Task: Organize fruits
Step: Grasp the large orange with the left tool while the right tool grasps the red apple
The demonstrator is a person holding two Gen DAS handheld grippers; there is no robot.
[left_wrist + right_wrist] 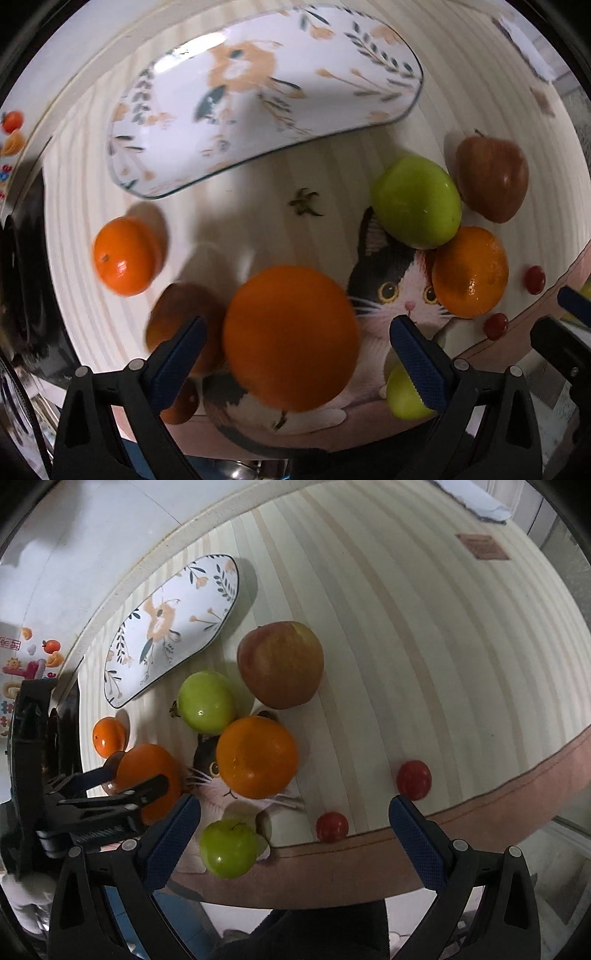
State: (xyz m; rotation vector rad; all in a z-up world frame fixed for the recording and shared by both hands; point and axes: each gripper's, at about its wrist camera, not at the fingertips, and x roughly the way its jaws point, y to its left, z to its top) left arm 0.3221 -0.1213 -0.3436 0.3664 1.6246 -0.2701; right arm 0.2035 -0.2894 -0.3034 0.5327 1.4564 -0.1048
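Observation:
My left gripper (297, 343) is open, its fingers either side of a large orange (291, 338) on the cat-print mat; the right wrist view shows the same orange (147, 775) between those fingers. A floral oblong plate (258, 92) lies empty beyond. A small orange (123, 256) sits left, a green apple (417, 201), a red apple (493, 177) and another orange (469, 271) right. My right gripper (293, 823) is open and empty above the table's front edge, near a second green apple (229, 849) and two cherry tomatoes (332, 826), (414, 778).
A loose green stem (304, 202) lies on the striped cloth (424, 646). Another dark orange fruit (177, 317) sits behind my left finger. The table's brown front edge (480, 808) runs below the tomatoes. A wall with stickers (26, 657) stands at left.

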